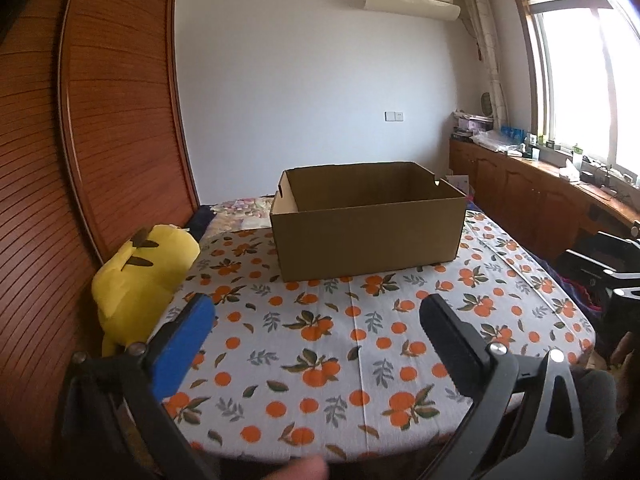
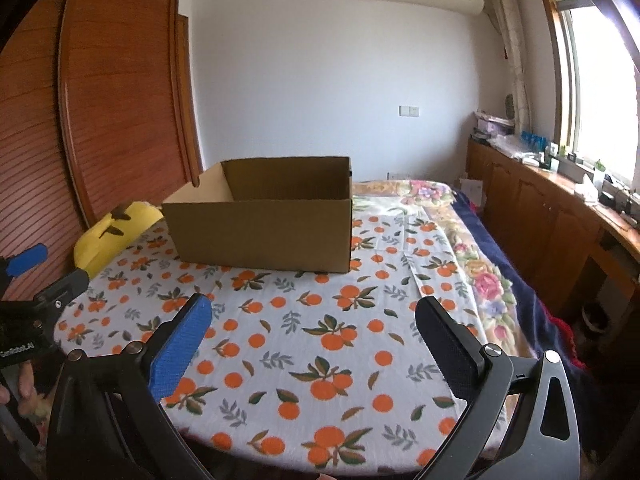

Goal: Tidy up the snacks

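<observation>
Orange-fruit-printed white tablecloth [image 1: 320,360] [image 2: 312,344] fills the foreground of both views, spread over a rounded table, and between the fingers of each gripper only this cloth shows. Farther back on it stands the open brown cardboard box [image 1: 366,224] [image 2: 264,224], upright, top flaps folded away; what can be seen of its inside shows only bare walls, and no snacks are visible in either view. Just off the table's left edge a yellow plush toy with brown-tipped ears [image 1: 140,280] [image 2: 114,232] leans near the slatted reddish wooden wardrobe door [image 1: 100,128] [image 2: 104,112], close to the box's left corner but apart from it. Beyond the table lies a flowered bedspread [image 2: 472,248], and a low wooden cabinet [image 1: 532,192] [image 2: 540,208] runs under the window on the right. Nothing lies between the grippers and the box. Left gripper [image 1: 316,320] hangs over the near cloth with jaws spread wide, holding nothing. Right gripper [image 2: 314,316] is likewise wide apart and empty, touching nothing
</observation>
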Motion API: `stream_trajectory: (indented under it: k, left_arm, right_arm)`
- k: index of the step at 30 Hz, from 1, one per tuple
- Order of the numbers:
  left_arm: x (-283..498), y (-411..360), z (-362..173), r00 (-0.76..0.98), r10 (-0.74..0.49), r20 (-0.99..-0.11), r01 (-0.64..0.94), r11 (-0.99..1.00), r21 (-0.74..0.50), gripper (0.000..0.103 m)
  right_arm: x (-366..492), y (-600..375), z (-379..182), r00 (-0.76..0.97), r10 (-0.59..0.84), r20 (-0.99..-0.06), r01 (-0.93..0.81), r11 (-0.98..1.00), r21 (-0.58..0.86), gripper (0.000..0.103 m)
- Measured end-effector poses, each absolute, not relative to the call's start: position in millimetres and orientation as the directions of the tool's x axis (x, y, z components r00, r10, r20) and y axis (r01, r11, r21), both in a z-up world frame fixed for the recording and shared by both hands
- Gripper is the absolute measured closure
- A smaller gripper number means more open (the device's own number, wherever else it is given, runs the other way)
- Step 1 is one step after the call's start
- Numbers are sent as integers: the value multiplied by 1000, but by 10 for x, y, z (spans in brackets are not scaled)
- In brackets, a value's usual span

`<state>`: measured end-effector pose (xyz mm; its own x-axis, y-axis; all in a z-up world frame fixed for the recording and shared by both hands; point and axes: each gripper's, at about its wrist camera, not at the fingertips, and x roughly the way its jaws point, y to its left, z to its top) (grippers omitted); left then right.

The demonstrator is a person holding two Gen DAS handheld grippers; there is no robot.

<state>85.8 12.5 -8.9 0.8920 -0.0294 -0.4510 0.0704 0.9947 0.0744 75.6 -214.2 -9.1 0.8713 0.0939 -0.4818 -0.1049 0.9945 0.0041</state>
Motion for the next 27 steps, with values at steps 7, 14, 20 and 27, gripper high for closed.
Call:
stream_trajectory:
  k: [7,14,20,27]
  left_arm:
    - [550,178,9,901,-38,-433,67,996,52,0]
    - [409,189,47,904,-41,-426,70,996,51,0]
    - [398,172,33,902,-42,-431,72,996,54,0]
    - [382,150,32,904,-38,-427,67,996,54,0]
  right_arm:
    - [402,-2117,36,887,74,-456,-82,997,3,0]
    - [242,-2113,84,896,67,-440,-72,997,4,0]
    - [220,-2094,88,900,57,-432,-64,998,-3,0]
    - [207,-2117,91,903,43,-427,-51,999,-6,0]
